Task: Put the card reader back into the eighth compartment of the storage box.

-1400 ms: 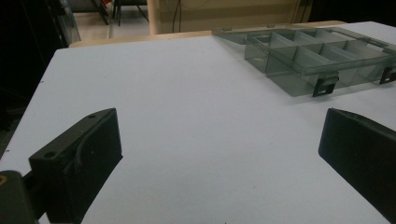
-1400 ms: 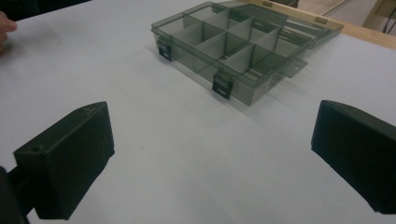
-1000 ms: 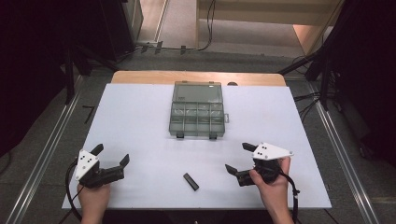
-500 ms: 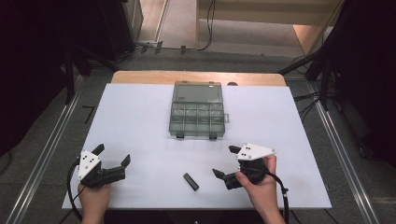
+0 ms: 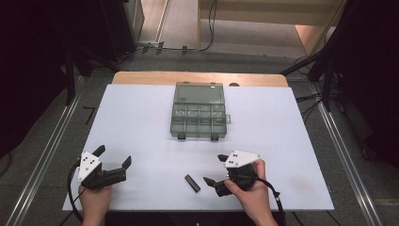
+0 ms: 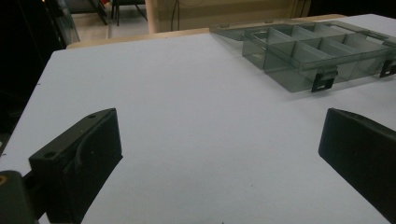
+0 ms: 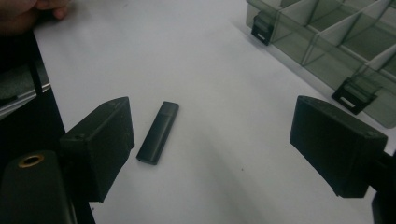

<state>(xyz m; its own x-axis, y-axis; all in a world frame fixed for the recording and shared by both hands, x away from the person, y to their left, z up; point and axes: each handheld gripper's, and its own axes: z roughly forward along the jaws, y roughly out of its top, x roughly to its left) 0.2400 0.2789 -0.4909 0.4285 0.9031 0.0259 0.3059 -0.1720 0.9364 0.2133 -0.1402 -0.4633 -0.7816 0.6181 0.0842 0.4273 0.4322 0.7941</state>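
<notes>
The small black stick (image 5: 191, 183) lies just left of the right gripper (image 5: 217, 170), whose jaws are spread; the left gripper (image 5: 113, 157) is spread too.

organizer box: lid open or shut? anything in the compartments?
Open. The organizer box has its lid folded back flat on the table, latches hanging free. The compartments in sight look empty.

The compartment box (image 5: 198, 111) is being kept at the table's (image 5: 141, 122) far middle. The small bar (image 5: 191, 183) is being left nearer, just left of the right gripper (image 5: 215, 169).

clear smoky plastic box (image 5: 199, 111), matt black stick (image 7: 158, 132)
</notes>
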